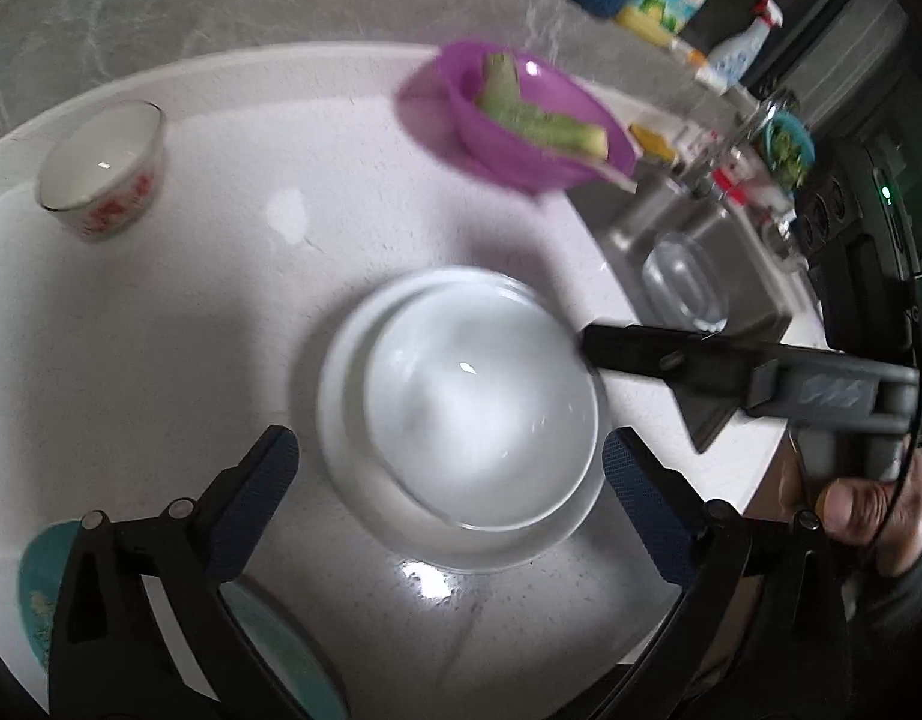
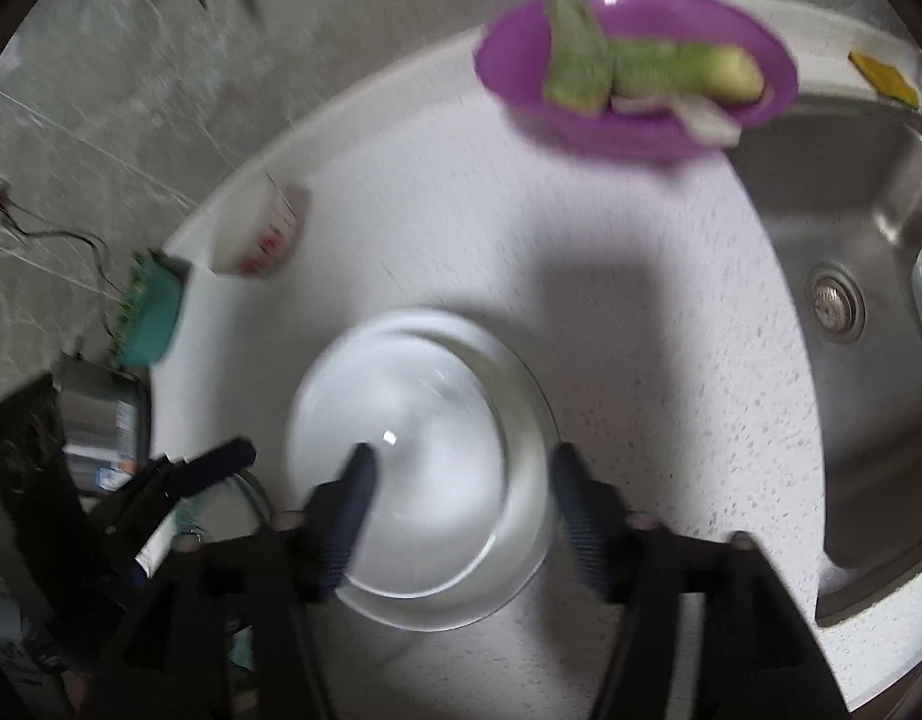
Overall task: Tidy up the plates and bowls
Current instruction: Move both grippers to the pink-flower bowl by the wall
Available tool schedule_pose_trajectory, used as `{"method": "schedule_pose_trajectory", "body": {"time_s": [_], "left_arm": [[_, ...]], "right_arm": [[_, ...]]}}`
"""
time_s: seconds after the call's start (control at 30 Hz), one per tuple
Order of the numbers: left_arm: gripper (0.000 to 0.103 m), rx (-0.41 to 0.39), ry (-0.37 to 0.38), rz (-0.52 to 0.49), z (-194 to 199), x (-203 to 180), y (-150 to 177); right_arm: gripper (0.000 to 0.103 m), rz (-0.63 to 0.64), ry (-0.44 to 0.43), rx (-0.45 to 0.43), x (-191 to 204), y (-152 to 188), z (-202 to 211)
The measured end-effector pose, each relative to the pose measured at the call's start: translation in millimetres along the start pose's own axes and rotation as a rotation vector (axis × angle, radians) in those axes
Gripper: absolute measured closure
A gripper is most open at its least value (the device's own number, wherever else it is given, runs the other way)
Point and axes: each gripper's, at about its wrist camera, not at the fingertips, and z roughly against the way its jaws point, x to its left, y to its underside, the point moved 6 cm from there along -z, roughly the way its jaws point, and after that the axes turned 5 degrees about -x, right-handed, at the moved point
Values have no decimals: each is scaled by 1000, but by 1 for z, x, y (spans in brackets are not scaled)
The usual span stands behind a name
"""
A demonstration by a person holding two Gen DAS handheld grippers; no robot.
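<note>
A white bowl (image 1: 479,408) sits in a white plate (image 1: 341,420) on the white counter. My left gripper (image 1: 449,480) is open, its fingers wide on either side of the bowl's near edge, empty. My right gripper (image 2: 461,480) is open above the same bowl (image 2: 413,468), one finger over its inside and one outside its right rim; it enters the left wrist view from the right (image 1: 641,354). A small white bowl with red flowers (image 1: 104,171) stands at the far left. A purple bowl with green vegetable pieces (image 1: 521,120) stands at the back.
A steel sink (image 2: 851,300) lies to the right, with a clear glass dish (image 1: 686,288) in it. Bottles and a spray bottle (image 1: 743,48) line the far right. A teal plate (image 1: 41,588) lies under my left gripper. A teal box (image 2: 152,312) sits at the left edge.
</note>
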Motion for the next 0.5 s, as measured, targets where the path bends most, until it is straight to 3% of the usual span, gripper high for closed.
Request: {"method": "schedule_pose_trajectory", "body": {"time_s": [0.07, 0.23, 0.33, 0.43, 0.5], "left_arm": [[0, -33, -8, 12, 22, 13, -10], [0, -201, -95, 11, 89, 78, -48], [0, -224, -181, 34, 115, 136, -72], [0, -210, -200, 112, 125, 186, -94], [0, -194, -165, 160, 124, 215, -109]], "right_arm": [[0, -6, -45, -62, 8, -12, 17], [0, -19, -213, -127, 40, -49, 38], [0, 37, -244, -151, 68, -70, 35], [0, 81, -269, -149, 99, -93, 23], [0, 93, -271, -144, 118, -109, 12]]}}
